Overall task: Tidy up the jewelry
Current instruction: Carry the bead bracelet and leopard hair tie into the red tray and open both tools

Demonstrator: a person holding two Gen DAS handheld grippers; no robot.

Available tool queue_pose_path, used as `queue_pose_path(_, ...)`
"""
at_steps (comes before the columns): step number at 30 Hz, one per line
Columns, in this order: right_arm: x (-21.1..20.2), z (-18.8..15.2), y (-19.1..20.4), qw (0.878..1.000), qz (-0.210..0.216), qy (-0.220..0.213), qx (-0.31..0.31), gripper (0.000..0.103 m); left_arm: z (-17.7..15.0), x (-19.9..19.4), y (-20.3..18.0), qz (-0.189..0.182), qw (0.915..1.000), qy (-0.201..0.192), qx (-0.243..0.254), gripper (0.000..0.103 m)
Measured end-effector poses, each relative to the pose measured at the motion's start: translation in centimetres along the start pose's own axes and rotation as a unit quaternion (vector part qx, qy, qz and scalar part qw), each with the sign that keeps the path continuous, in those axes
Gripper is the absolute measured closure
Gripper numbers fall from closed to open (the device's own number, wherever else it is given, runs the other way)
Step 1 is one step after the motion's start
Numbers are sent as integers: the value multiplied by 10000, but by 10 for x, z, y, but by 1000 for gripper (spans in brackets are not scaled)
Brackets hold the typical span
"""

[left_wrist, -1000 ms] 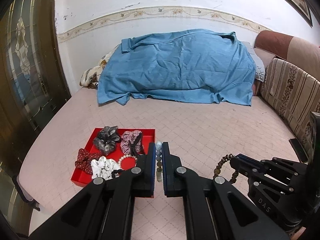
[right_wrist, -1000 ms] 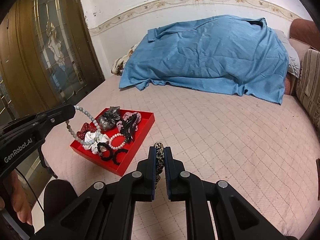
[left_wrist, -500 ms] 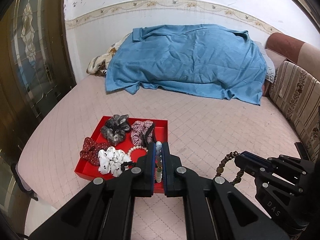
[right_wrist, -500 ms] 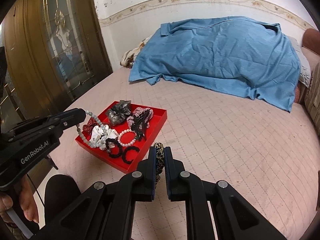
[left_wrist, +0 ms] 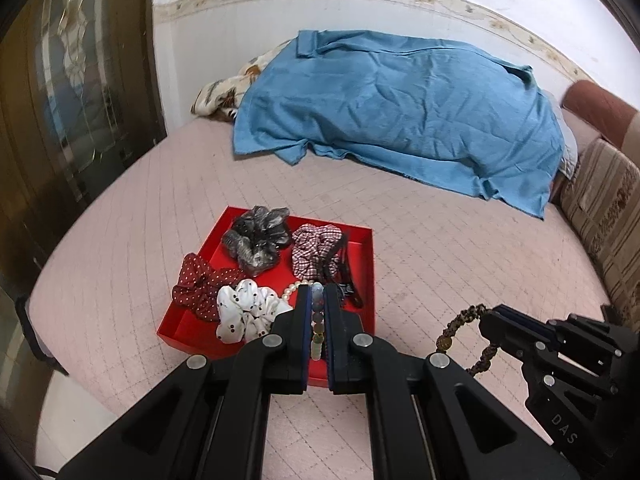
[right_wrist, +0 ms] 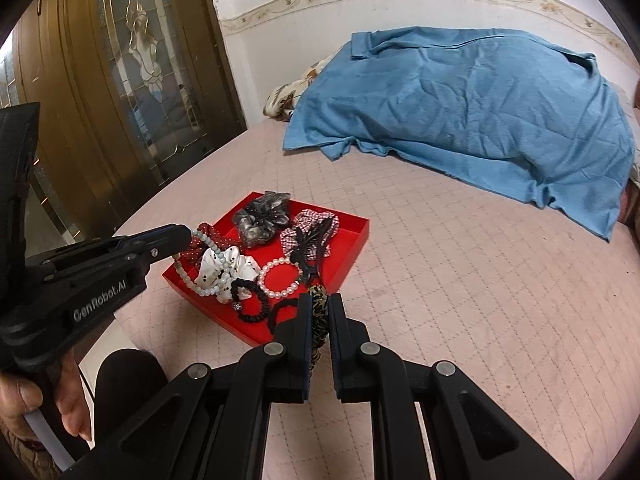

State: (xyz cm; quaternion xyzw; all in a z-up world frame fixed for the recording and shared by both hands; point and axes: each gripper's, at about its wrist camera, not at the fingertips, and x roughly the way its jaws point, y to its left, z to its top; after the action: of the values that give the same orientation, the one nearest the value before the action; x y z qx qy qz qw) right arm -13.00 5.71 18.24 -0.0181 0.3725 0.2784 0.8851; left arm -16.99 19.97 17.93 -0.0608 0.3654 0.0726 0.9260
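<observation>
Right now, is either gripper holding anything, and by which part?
Left gripper pinches a pale bead bracelet across its strand; right gripper pinches a brown patterned bracelet across its band.

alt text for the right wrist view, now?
Right gripper shut on a brown patterned bracelet near a red tray of scrunchies and bracelets on a pink bed; at left, the left gripper holds a pale bead bracelet over the tray.

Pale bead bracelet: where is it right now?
The pale bead bracelet hangs clamped in the left gripper, dangling over the near-left corner of the red tray, above the white dotted scrunchie.
</observation>
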Motion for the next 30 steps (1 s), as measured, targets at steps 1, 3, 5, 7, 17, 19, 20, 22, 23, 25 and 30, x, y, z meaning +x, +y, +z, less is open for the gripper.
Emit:
queue_pose_path(1, 3, 1, 1, 10000, 18, 16, -6, 94, 2, 3, 7, -31, 10000, 37, -78, 98)
queue_pose_path(3, 9, 5, 0, 10000, 60, 55, -6, 94, 8, 8, 21, -68, 9997, 83, -212, 98)
queue_pose_path(5, 15, 9, -1, 9999, 113, 87, 17, 94, 14, 13, 37, -113, 9992, 119, -366, 98)
queue_pose_path(7, 21, 14, -3, 9997, 197, 111, 91, 94, 20, 19, 57, -199, 9980, 168, -575, 98)
queue_pose_path(17, 54, 32, 2, 9982, 513, 255, 166, 94, 30, 47, 117, -397, 9910, 373, -1223, 98)
queue_pose_path(19, 62, 34, 6, 9978, 563, 309, 140, 94, 31, 53, 122, -495, 9892, 398, -1322, 98)
queue_pose_path(20, 66, 35, 8, 9976, 591, 333, 125, 94, 32, 56, 123, -584, 9879, 419, -1373, 98)
queue_pose_path(22, 75, 36, 12, 9971, 656, 379, 101, 94, 34, 62, 123, -786, 9855, 446, -1433, 98)
queue_pose_path(23, 78, 36, 14, 9969, 677, 393, 95, 94, 35, 64, 121, -841, 9852, 452, -1426, 98)
queue_pose_path(25, 87, 38, 17, 9964, 724, 428, 78, 94, 38, 70, 115, -955, 9846, 454, -1389, 98)
queue_pose_path(30, 108, 44, 22, 9955, 775, 537, 27, 94, 50, 96, 108, -1012, 9844, 515, -1342, 98)
